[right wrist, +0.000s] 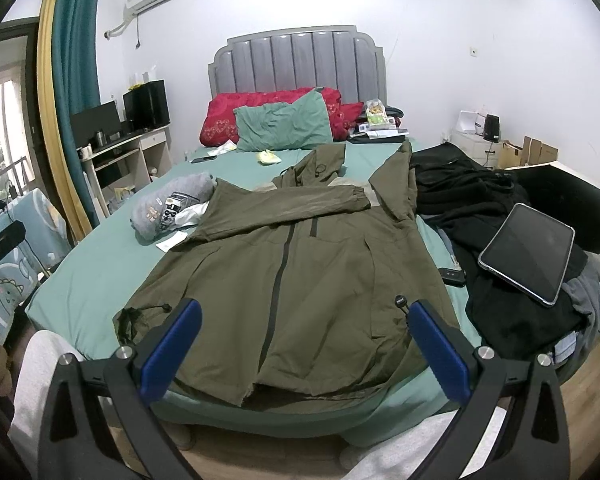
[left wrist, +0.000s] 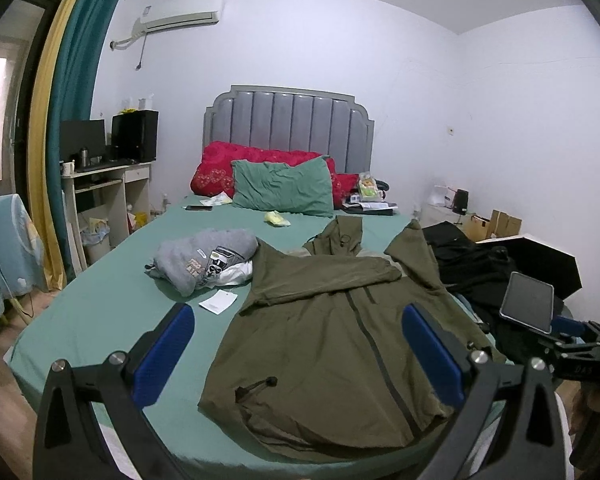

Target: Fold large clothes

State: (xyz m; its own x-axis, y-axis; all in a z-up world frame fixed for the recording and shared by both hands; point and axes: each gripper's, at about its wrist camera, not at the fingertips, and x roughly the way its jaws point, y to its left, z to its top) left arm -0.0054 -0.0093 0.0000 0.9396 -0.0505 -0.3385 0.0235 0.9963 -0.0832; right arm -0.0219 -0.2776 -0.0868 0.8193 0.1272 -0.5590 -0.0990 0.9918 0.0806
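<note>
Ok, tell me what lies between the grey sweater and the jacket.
In both wrist views, a white cloth and a white paper tag lie between the grey sweater and the jacket.

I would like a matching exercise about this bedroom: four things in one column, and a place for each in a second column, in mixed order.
Things:
1. olive green jacket
2. tablet
3. grey sweatshirt
4. green pillow

Places:
A. on the pile of black clothes
B. leaning on the red quilt by the headboard
C. spread flat on the bed, one sleeve folded across its chest
D. bundled up left of the jacket

Pairs: 1-C, 2-A, 3-D, 4-B
</note>
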